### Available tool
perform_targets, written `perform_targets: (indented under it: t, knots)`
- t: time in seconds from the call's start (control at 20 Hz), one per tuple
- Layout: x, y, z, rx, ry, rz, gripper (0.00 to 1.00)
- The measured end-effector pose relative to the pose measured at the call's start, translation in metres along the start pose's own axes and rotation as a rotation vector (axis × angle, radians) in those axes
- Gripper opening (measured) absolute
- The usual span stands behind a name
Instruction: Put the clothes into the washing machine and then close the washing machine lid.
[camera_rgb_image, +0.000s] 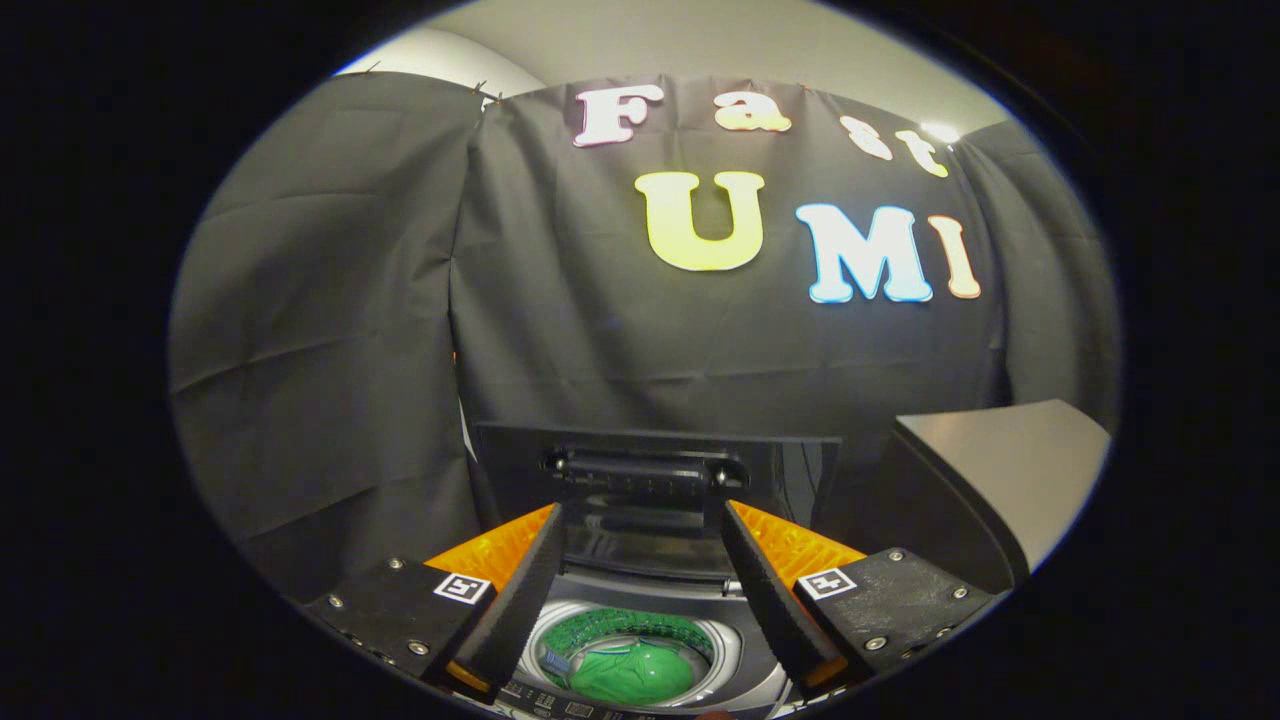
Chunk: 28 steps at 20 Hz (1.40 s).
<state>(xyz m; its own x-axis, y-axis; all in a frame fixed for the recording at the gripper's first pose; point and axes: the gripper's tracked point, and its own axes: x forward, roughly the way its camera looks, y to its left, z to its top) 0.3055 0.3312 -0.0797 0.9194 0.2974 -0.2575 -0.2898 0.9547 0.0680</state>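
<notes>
Green cloth (630, 670), one piece that we can count, lies inside the one washer's drum (700, 640). Our gripper (640, 530) hangs above it, two fingers (525, 590) spread wide, holding nothing. One lid (650, 480) stands raised just beyond the fingertips.
</notes>
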Motion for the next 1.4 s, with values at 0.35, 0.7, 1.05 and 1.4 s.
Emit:
perform_targets:
  t: [0.35,0.7,1.05,1.4]
  knots:
    - [0.029,-0.007,0.044,-0.013,-0.051,-0.032,0.96]
    - [0.073,-0.010,0.058,-0.009,-0.025,-0.054,0.96]
    - [0.116,-0.018,0.052,0.036,0.069,-0.099,0.96]
    - [0.153,-0.011,0.024,0.071,0.203,-0.123,0.96]
